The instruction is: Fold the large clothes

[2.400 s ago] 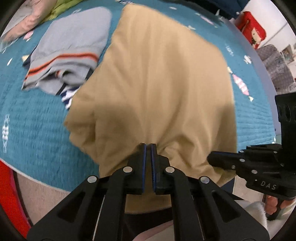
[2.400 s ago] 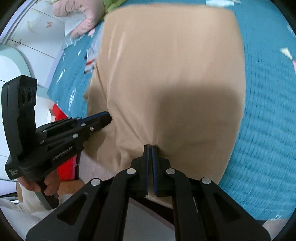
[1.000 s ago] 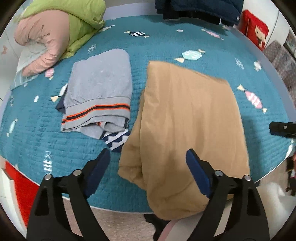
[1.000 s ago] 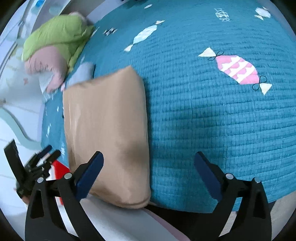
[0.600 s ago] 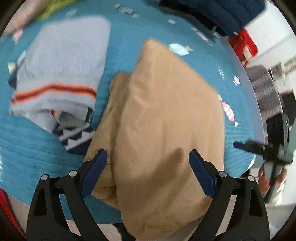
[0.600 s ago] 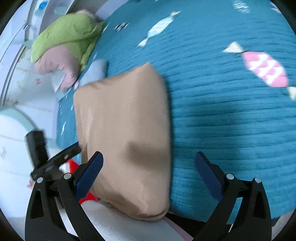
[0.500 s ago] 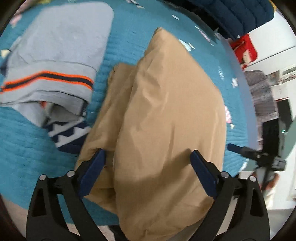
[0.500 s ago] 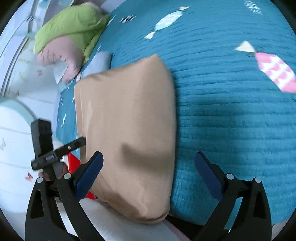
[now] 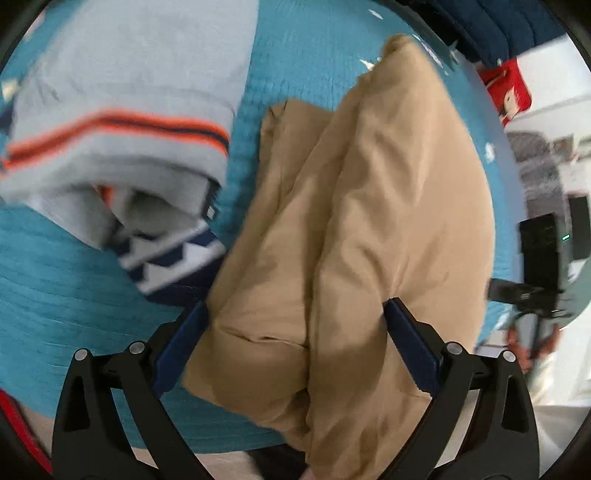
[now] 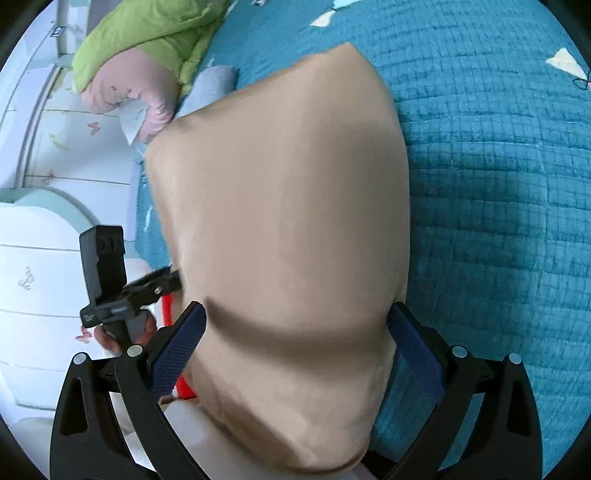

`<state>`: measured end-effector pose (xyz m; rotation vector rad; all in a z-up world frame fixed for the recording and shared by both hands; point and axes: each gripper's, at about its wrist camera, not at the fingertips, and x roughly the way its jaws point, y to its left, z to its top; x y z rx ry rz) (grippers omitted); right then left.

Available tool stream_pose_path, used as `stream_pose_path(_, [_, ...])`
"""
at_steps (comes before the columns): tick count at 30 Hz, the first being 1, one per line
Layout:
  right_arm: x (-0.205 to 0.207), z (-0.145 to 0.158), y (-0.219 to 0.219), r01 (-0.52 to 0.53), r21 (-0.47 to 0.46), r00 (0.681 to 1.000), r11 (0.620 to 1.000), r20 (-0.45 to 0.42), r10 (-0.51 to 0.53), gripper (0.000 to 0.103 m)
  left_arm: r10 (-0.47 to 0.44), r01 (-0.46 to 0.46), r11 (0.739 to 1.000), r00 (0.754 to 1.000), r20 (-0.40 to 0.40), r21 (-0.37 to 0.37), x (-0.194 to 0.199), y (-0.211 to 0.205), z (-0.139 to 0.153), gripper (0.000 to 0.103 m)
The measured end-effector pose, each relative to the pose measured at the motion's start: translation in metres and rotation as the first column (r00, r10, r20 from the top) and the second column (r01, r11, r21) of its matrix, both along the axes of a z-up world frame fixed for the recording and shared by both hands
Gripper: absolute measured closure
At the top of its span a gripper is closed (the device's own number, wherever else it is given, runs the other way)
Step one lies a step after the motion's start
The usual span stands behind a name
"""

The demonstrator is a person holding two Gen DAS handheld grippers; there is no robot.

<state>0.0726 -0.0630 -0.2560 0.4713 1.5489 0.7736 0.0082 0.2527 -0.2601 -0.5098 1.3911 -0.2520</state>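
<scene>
A tan garment (image 9: 369,221) lies folded lengthwise on the teal bedspread (image 9: 55,295), its near end drooping over the bed's edge. My left gripper (image 9: 295,314) stands wide open just above that near end, one blue pad on each side of the bunched left fold; the pads do not press on it. In the right wrist view the same tan garment (image 10: 288,221) fills the middle, and my right gripper (image 10: 295,314) is wide open astride its near right part. Each view shows the other gripper to the side, the right gripper (image 9: 535,291) and the left gripper (image 10: 151,284), each in a hand.
A folded grey sweater with an orange stripe (image 9: 122,122) lies left of the tan garment, on top of a navy-and-white patterned piece (image 9: 170,258). Green and pink bedding (image 10: 147,44) sits at the bed's far corner. A dark blue garment (image 9: 498,26) and a red item (image 9: 509,96) lie beyond.
Both grippers, earlier shut on the tan garment's near edge, let go and opened. Since then they have dropped closer and tilted down, so the garment's near end now sits between each pair of jaws.
</scene>
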Motion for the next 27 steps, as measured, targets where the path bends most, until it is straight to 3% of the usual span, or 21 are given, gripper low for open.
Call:
stream_pose_path(3, [0.005, -0.009, 0.003, -0.004, 0.013, 1.0, 1.0, -0.017, 0.004, 0.006, 0.006, -0.008, 0.99, 1.0, -0.012, -0.141, 0.002, 0.009, -0.016, 0.007])
stream_pose_path(6, [0.01, -0.02, 0.002, 0.0, 0.057, 0.999, 0.998, -0.039, 0.002, 0.006, 0.043, -0.052, 0.951, 0.998, -0.035, -0.306, 0.004, 0.021, -0.032, 0.005])
stream_pose_path(8, [0.013, -0.031, 0.0, 0.002, 0.107, 0.999, 0.994, -0.053, 0.004, 0.006, 0.042, -0.055, 0.926, 0.998, -0.041, -0.374, 0.007, 0.022, -0.037, 0.005])
stream_pose_path(11, [0.018, -0.039, -0.004, 0.033, 0.183, 0.998, 0.983, -0.058, -0.023, 0.006, 0.014, -0.028, 0.922, 0.999, -0.038, -0.386, 0.01, 0.016, -0.04, 0.005])
stream_pose_path(17, [0.018, -0.036, 0.007, 0.083, 0.22, 0.995, 0.972, 0.03, -0.091, 0.006, 0.023, -0.024, 0.906, 1.0, -0.007, -0.422, 0.02, 0.0, -0.038, 0.005])
stream_pose_path(19, [0.017, -0.034, 0.01, 0.095, 0.238, 0.994, 0.967, 0.022, -0.104, 0.007, 0.044, -0.036, 0.902, 0.999, 0.008, -0.43, 0.019, -0.005, -0.035, 0.005])
stream_pose_path(22, [0.015, -0.026, 0.012, 0.112, 0.289, 0.993, 0.951, 0.008, -0.119, 0.01, 0.069, -0.046, 0.871, 0.997, 0.03, -0.49, 0.012, -0.018, -0.027, 0.005])
stream_pose_path(25, [0.011, -0.01, 0.019, 0.08, 0.277, 0.993, 0.957, 0.064, -0.101, 0.016, 0.084, -0.038, 0.857, 0.994, 0.067, -0.514, 0.007, -0.028, -0.01, 0.005])
stream_pose_path(27, [0.011, 0.002, 0.016, 0.079, 0.302, 0.991, 0.95, 0.08, -0.108, 0.021, 0.108, -0.041, 0.835, 0.99, 0.09, -0.549, 0.002, -0.027, 0.003, 0.005])
